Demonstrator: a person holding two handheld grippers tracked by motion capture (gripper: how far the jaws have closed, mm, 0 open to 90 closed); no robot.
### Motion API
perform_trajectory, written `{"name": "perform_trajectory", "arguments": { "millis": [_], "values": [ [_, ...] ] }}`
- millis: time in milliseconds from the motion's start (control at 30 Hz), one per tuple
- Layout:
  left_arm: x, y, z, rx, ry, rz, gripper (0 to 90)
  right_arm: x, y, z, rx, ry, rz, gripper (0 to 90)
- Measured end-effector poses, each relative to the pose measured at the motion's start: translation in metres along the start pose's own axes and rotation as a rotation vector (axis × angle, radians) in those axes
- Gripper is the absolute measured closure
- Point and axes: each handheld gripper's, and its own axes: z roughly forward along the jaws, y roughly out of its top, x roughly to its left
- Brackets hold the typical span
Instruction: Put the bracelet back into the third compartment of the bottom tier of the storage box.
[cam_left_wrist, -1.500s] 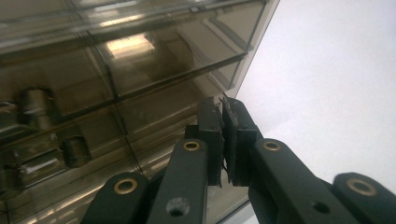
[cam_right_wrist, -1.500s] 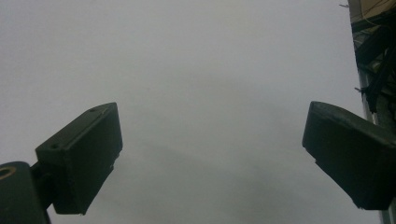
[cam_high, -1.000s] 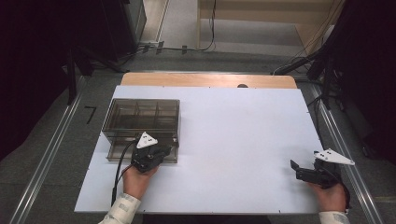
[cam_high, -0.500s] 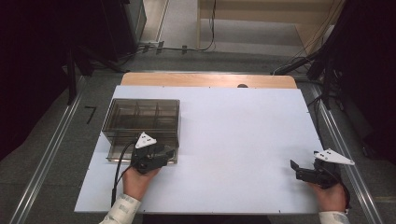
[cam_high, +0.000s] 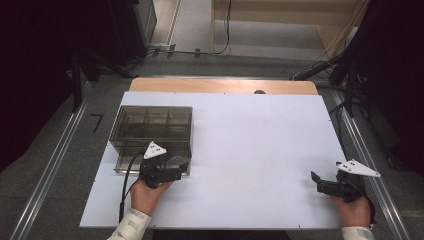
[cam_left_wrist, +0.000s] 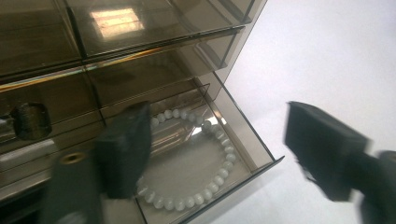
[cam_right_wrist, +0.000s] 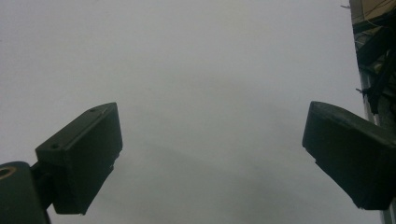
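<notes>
Jaws just opened, empty | bracelet (cam_left_wrist: 187, 161): round white-bead loop in drawer (cam_left_wrist: 243, 140)

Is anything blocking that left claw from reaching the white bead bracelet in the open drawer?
Nothing visible does. The left gripper is open above the bead bracelet, which lies uncovered in the pulled-out drawer.

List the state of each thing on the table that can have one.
Drawer: pulled open from the smoked box.
Bead bracelet: lying loose in the drawer, ungripped.
Left gripper: jaws just opened, apart, nothing pressed.
Right gripper: open, empty, over bare table.
</notes>
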Motion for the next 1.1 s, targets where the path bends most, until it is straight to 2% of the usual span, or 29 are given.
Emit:
{"name": "perform_trajectory", "arguments": {
  "millis": [67, 233, 267, 333, 500, 633, 1100],
  "values": [
    [-0.002, -0.001, -0.001, -0.001, 0.007, 0.020, 17.5, 0.000, 0.000, 0.000, 0.000, 0.001, -0.002, 3.6],
    [-0.004, -0.001, -0.005, -0.004, 0.012, 0.040, 11.7, 0.000, 0.000, 0.000, -0.001, 0.003, -0.001, 3.6],
    [-0.005, -0.001, -0.006, -0.001, 0.025, 0.043, 10.4, 0.000, 0.000, 0.000, 0.000, 0.004, -0.002, 3.6],
    [-0.004, -0.002, -0.008, 0.000, 0.034, 0.039, 3.7, 0.000, 0.000, 0.000, 0.001, 0.003, -0.001, 3.6],
    [-0.003, -0.005, -0.013, -0.022, 0.037, 0.035, 3.7, 0.000, 0.000, 0.000, -0.002, 0.004, -0.001, 3.6],
    [0.000, -0.009, -0.017, -0.012, 0.057, 0.031, 3.7, 0.000, 0.000, 0.000, -0.002, 0.005, 0.000, 3.6],
    [0.014, -0.019, -0.037, -0.048, 0.083, 0.001, 3.7, 0.000, 0.000, -0.001, -0.005, 0.005, -0.002, 3.6]
  ]
}}
